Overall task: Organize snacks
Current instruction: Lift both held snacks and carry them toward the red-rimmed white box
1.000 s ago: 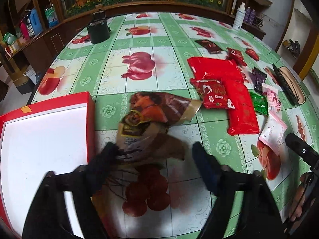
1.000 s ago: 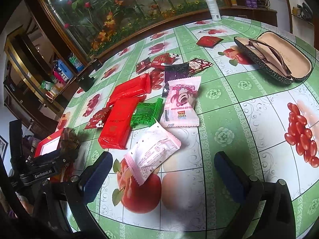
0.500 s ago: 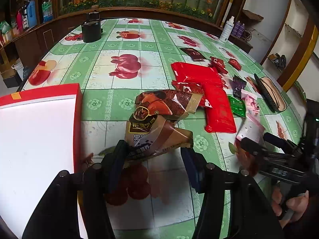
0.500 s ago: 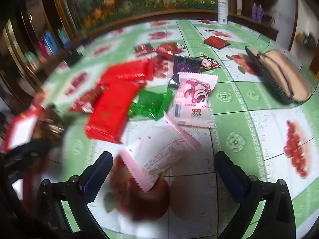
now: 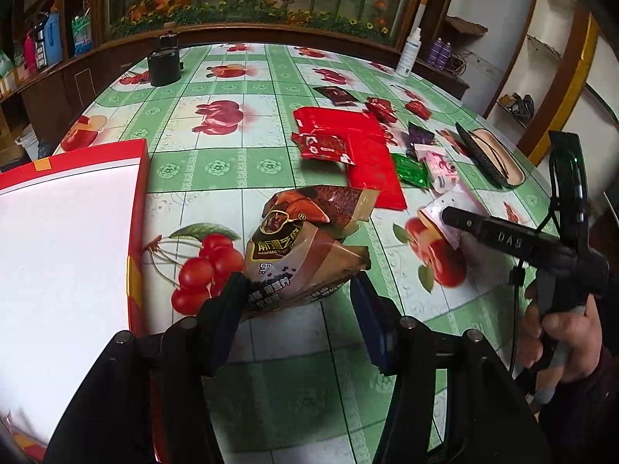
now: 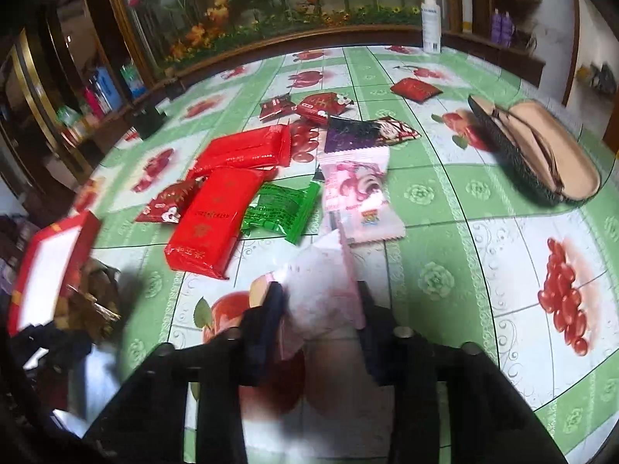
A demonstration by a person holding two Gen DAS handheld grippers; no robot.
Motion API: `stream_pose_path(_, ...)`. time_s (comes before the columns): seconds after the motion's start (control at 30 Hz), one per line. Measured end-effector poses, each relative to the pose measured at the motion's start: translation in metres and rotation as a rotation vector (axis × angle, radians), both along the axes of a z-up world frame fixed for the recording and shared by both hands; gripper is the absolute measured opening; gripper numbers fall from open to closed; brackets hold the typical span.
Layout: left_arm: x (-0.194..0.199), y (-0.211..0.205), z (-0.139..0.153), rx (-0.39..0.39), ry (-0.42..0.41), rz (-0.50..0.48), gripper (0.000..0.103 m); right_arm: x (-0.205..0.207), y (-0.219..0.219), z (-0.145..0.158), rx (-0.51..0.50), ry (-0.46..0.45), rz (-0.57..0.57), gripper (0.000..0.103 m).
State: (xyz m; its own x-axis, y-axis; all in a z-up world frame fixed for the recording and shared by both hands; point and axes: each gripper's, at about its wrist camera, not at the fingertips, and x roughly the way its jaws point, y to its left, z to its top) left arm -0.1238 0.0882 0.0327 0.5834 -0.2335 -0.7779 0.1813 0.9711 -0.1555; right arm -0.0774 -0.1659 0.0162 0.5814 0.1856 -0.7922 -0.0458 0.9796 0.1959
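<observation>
My left gripper is shut on a brown snack packet, held just above the tablecloth. A second brown packet touches it from behind. To the left is the red box with its white inside; the right wrist view shows this red box too. My right gripper has its jaws closing, and a pink-white packet crumples between the pads. In the left wrist view, the right gripper lifts that packet at one end.
Red packets, a green packet and a pink cartoon packet lie mid-table. An open glasses case is at the right. A black tin and a spray bottle stand at the back. A hand holds the right gripper.
The left jaws narrowed onto the brown packet and carried it off the cherry print. The right jaws, wide a moment ago, have come together around the pink-white packet.
</observation>
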Motion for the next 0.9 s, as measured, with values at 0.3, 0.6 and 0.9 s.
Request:
stream_pose_path(0.3,-0.018,-0.011,-0.004,0.008,-0.001,-0.039,0.054,-0.020,-0.022,0.000,0.083,-0.001,0.021,0.031)
stream_pose_path(0.6,-0.012,-0.004,-0.004,0.024,-0.001,-0.011,0.054,-0.028,-0.018,0.005,0.146,-0.050,0.049,0.028)
stream_pose_path(0.9,-0.005,-0.016,-0.002,0.027,0.009,0.008,0.073,-0.026,-0.021,-0.005,0.225,-0.024,0.069,0.028)
